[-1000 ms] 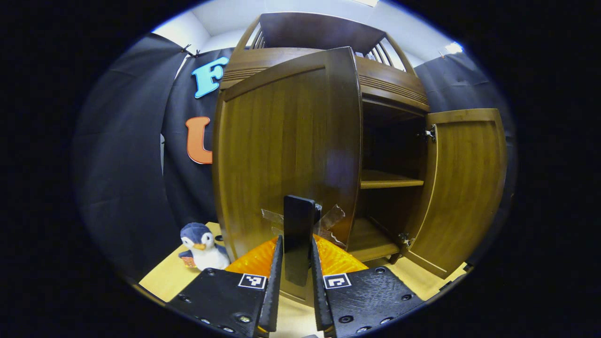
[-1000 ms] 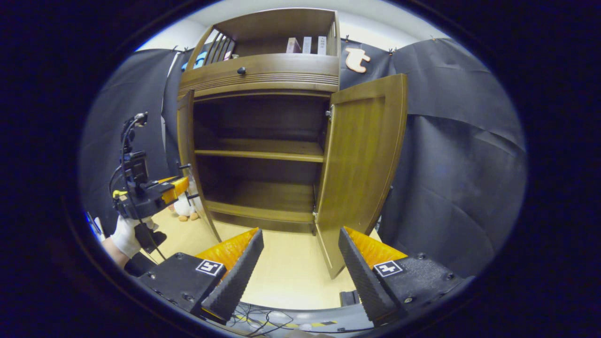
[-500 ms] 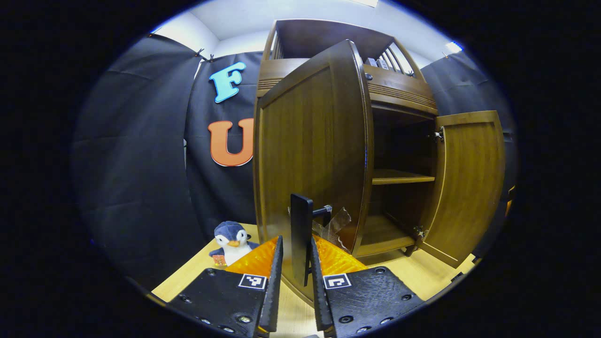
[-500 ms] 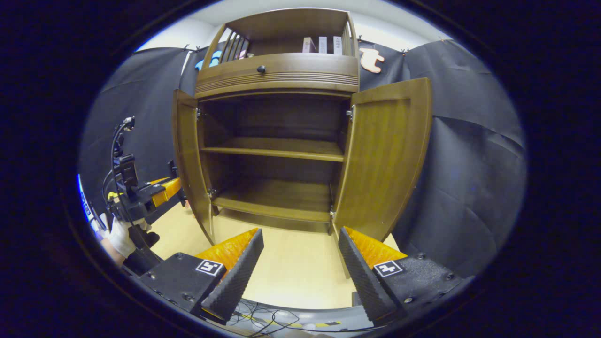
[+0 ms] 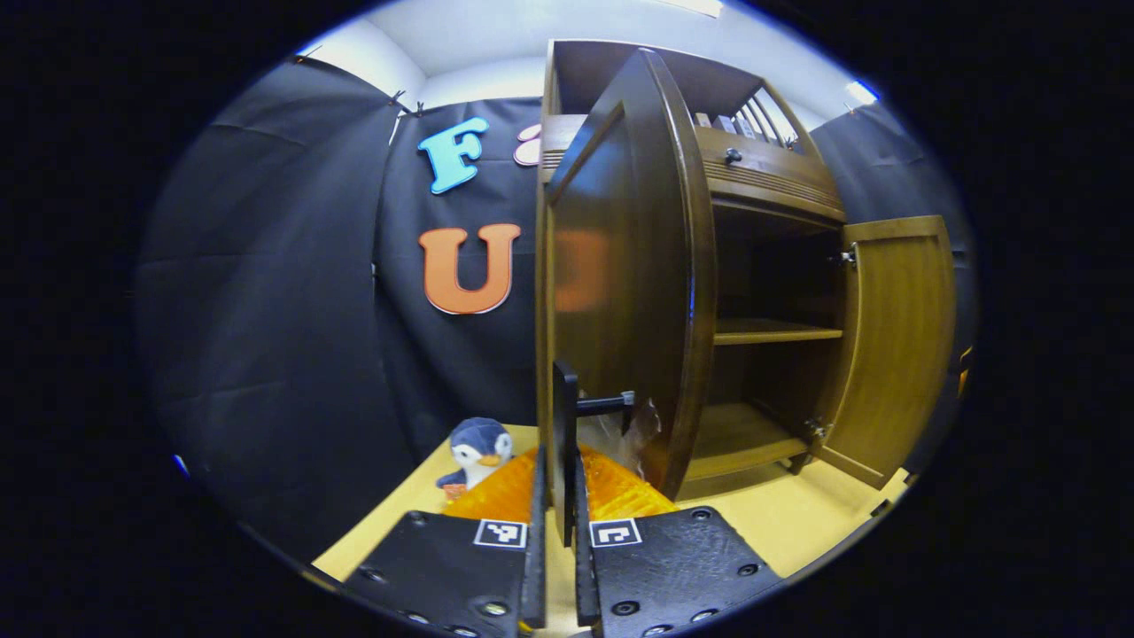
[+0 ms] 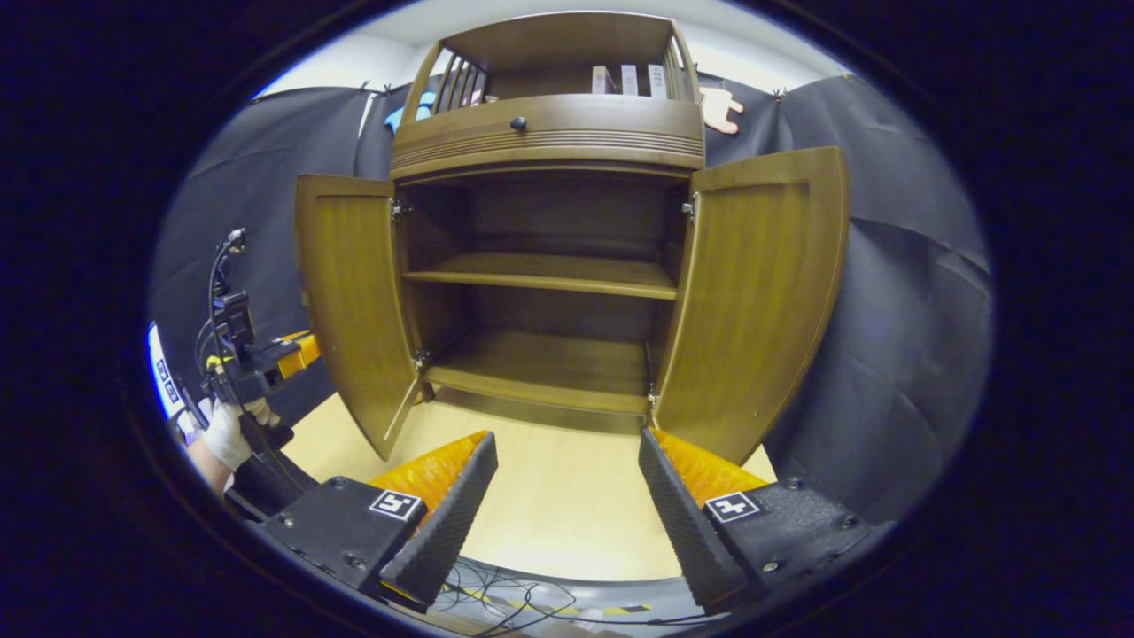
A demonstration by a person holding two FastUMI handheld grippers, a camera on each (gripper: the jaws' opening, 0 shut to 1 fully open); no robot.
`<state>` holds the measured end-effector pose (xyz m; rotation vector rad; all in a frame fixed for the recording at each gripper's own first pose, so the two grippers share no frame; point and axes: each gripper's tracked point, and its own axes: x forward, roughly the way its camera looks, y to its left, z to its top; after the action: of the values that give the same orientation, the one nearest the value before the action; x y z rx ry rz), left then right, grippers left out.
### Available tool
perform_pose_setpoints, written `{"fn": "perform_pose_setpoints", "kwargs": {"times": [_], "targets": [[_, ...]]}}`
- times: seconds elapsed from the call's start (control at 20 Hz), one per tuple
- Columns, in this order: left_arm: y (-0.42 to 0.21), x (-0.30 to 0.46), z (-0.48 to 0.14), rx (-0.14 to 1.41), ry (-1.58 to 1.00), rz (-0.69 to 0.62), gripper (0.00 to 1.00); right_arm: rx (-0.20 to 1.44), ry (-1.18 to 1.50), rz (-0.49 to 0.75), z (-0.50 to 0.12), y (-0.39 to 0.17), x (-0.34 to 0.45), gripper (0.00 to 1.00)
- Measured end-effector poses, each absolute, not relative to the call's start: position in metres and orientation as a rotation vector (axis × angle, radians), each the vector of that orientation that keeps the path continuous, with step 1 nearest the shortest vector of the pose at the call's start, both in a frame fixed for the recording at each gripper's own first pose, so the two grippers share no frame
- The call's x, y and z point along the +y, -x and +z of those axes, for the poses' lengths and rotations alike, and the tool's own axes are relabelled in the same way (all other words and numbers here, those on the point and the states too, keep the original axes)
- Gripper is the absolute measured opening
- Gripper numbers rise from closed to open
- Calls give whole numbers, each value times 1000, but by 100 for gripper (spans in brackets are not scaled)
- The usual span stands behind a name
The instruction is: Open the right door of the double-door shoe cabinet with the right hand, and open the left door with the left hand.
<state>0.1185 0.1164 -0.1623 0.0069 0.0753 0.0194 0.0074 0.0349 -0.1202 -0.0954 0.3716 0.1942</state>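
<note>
Left gripper view: my left claw is closed on the black handle of the left door; both fingers press on the flat plate of the handle, which stands upright between them. The left door is swung wide open and I see it almost edge-on at 12 o'clock, with some clear tape stuck near the handle's bar. At 3 o'clock the right door is open too, and between the doors the shoe cabinet shows its middle shelf and bottom board. A plush penguin sits on the wooden floor at 8 o'clock, near the foot of the left door.

In the right gripper view my right claw is open, the fingers are well apart and they hold nothing; it hangs in front of the cabinet, apart from it. Both doors stand open there, the left door at 9 o'clock and the right door at 3 o'clock. The drawer knob is at 12 o'clock, above the opening. At 8 o'clock a gloved hand holds the left claw just beside the outer face of the left door. Some cables lie at 6 o'clock.
</note>
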Motion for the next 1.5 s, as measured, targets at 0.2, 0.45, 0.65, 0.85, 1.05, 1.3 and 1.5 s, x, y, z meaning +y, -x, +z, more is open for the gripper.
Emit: {"fn": "perform_pose_setpoints", "kwargs": {"times": [0.2,0.45,0.65,0.85,1.05,1.3,1.5], "targets": [[-130,133,-161,62,-43,-51,0,386,97,213,-126,-10,47,100],[-127,160,-161,64,-20,-148,3,398,93,232,-130,-14,62,100],[-133,178,-162,64,5,-242,3,407,91,246,-132,-14,72,100],[-136,185,-168,121,74,-368,3,417,96,260,-134,-12,79,100],[-133,183,-166,140,63,-445,3,426,100,273,-134,-10,85,100],[-119,180,-172,199,62,-504,26,420,94,287,-130,-4,86,100],[-97,201,-172,238,62,-453,69,419,93,290,-133,-4,85,100]]}}
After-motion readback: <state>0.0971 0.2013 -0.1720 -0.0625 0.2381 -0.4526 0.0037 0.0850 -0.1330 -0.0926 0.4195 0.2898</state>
